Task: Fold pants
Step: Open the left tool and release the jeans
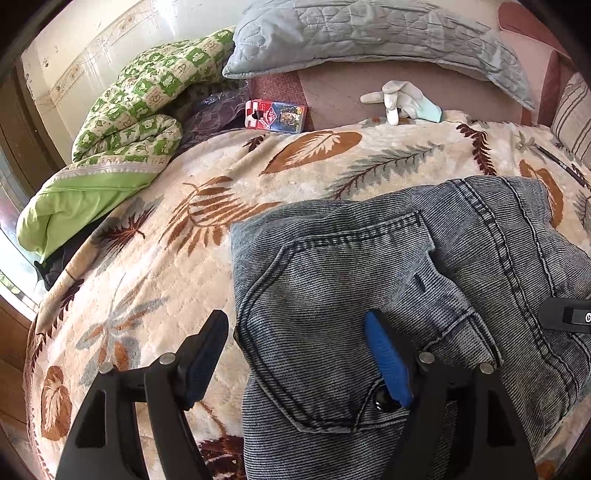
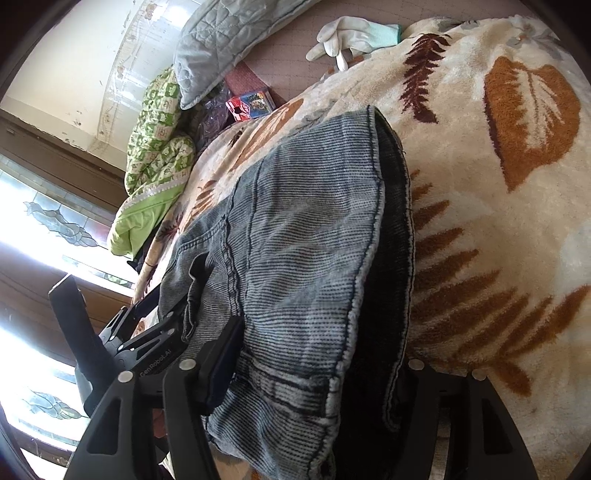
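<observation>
Grey-blue denim pants [image 1: 388, 280] lie folded on a cream leaf-print blanket [image 1: 155, 258], back pocket up. My left gripper [image 1: 295, 354] is open, its left finger over the blanket and its blue-padded right finger [image 1: 388, 365] resting on the pocket. In the right wrist view the pants [image 2: 303, 240] fill the middle, and the waistband end lies between the wide-apart fingers of my right gripper [image 2: 314, 373]. Its left finger [image 2: 218, 369] shows beside the denim; the right fingertip is hidden behind the cloth. The left gripper's body [image 2: 147, 350] shows at the left.
A green checked quilt [image 1: 122, 122] is bunched at the back left. A grey quilted pillow [image 1: 369, 33] lies along the back. A red card box [image 1: 275, 116] and a white glove [image 1: 402, 101] lie beyond the blanket. A window [image 2: 44, 229] is at the left.
</observation>
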`<state>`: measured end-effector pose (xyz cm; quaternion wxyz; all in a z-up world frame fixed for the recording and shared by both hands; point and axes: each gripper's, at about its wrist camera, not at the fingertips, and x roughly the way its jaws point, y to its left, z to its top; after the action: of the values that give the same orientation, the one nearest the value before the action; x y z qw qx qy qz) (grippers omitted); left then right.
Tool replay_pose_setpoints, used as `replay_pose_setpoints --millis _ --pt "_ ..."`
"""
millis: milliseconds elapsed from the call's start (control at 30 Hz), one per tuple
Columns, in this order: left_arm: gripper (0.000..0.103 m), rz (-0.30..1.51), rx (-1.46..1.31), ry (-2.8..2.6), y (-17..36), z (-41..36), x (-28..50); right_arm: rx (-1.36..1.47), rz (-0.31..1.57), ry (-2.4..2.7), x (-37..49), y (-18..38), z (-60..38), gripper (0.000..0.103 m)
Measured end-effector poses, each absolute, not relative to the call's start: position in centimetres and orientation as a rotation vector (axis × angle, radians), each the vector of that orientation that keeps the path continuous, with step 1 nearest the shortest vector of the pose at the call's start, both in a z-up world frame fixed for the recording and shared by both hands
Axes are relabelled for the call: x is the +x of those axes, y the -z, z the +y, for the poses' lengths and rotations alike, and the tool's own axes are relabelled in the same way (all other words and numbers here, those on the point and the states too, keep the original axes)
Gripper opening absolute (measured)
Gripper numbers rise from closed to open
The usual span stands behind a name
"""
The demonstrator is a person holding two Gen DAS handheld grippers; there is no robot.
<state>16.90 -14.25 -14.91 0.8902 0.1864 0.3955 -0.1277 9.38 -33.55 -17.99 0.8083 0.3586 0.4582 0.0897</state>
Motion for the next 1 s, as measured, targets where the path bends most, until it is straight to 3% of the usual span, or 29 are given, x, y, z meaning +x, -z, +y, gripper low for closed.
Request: replay_pose_setpoints --millis 100,1000 --pt "0.082 0.821 0.386 0.250 15.0 -14.1 16.9 0.757 0.986 -0.188 9.1 18.0 -33.6 0.068" --pt "0.087 0.801 0.363 0.207 15.3 -14.0 16.3 0.742 0.985 -0.173 8.1 18.0 -33.5 0.068"
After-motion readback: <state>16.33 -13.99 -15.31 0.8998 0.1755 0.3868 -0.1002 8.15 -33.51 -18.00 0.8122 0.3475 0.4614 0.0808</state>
